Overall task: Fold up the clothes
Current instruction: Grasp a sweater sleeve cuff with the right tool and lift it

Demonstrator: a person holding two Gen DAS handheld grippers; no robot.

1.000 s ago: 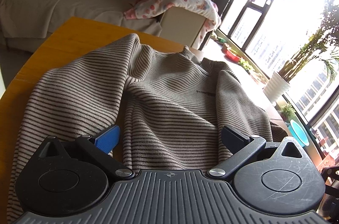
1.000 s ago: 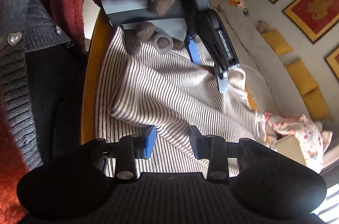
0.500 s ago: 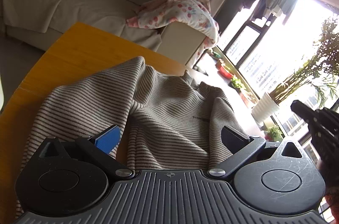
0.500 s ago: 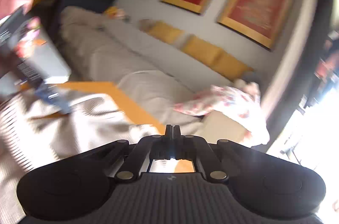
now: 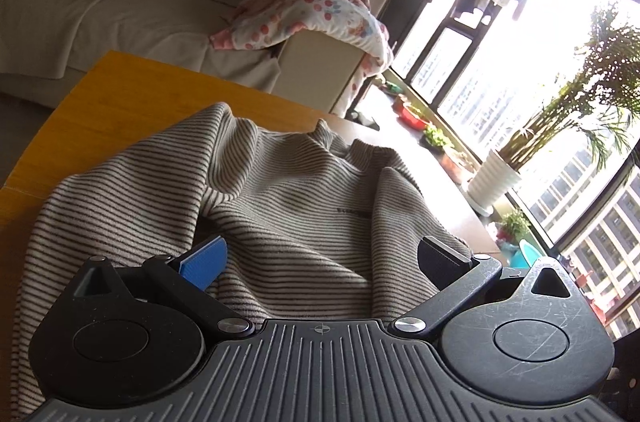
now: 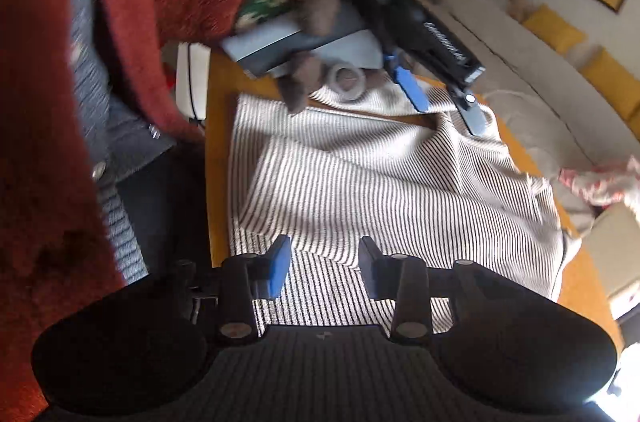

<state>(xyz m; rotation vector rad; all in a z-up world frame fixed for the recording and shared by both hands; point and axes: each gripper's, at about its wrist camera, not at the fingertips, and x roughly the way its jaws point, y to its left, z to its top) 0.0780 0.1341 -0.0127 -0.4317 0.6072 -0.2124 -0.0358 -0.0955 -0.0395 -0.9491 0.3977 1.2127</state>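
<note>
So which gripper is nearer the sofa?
Left. The left gripper hovers over the sweater's edge on the sofa side; the right gripper is at the opposite edge, with the sweater between it and the sofa.

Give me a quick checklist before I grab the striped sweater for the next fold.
1. Left gripper open: ok, jaws spread wide.
2. Right gripper open: ok, jaws apart.
3. Both grippers empty: ok, no cloth between either pair.
4. Striped sweater flat: not ok, it lies rumpled, with raised ridges.
5. Sweater fully on the wooden table: cannot tell, the near edge is hidden.
6. Right gripper over fabric: ok, the sweater's folded edge lies just ahead.
</note>
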